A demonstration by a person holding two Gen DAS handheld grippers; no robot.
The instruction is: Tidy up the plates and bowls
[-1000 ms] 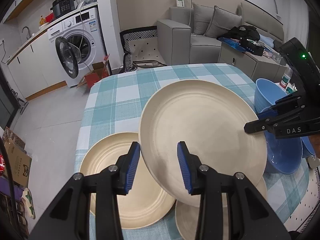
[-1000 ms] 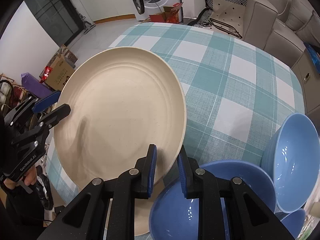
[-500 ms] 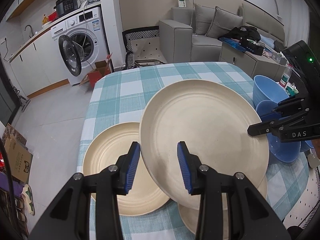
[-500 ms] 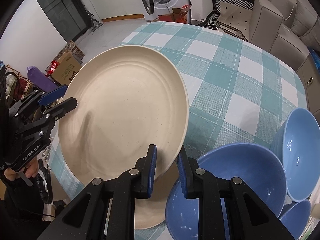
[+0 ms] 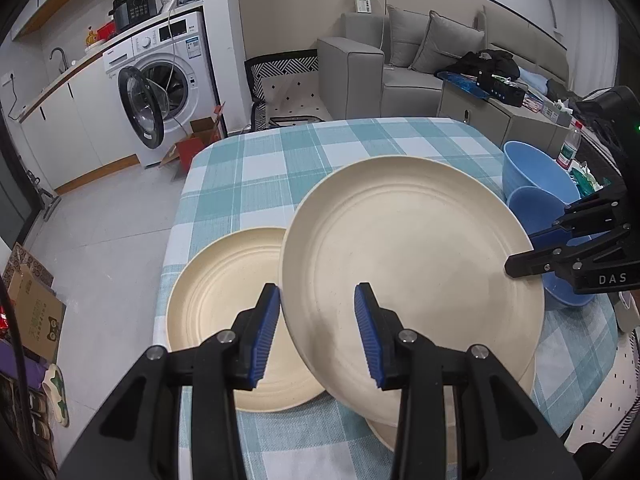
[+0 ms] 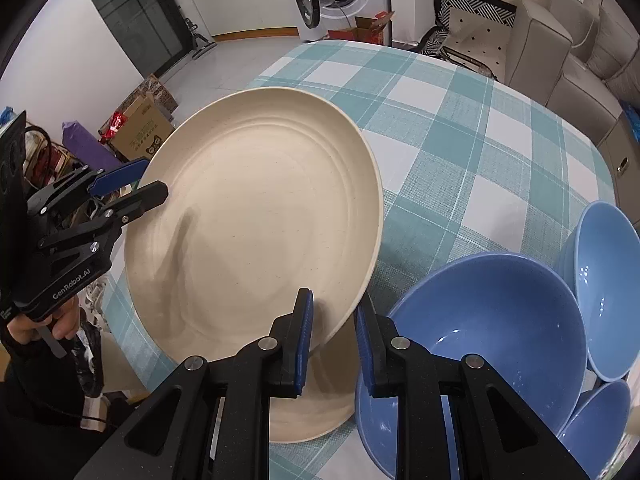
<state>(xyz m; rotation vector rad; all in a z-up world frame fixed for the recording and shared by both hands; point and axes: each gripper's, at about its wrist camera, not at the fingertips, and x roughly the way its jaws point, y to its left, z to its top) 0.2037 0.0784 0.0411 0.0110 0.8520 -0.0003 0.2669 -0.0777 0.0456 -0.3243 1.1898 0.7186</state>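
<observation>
A large cream plate (image 5: 408,264) hangs tilted above the teal checked table (image 5: 320,148), held from two sides. My left gripper (image 5: 316,320) is shut on its near rim, also seen as the left gripper (image 6: 148,180) on the plate (image 6: 256,232). The right gripper (image 6: 332,320) is shut on the opposite rim and appears in the left wrist view as the right gripper (image 5: 536,248). A second cream plate (image 5: 224,320) lies flat at the table's left. A third plate (image 6: 320,400) lies under the held one. Blue bowls (image 6: 480,320) sit at the right.
More blue bowls (image 6: 604,292) stand close beside the right gripper, and a bottle (image 5: 568,148) is behind them. The table's left edge drops to the floor, with cardboard boxes (image 6: 140,128) below. A person's hand (image 6: 36,328) grips the left tool.
Both grippers have carried the cream plate together leftward, away from the blue bowls and more over the flat plate. Neither grip has changed.
</observation>
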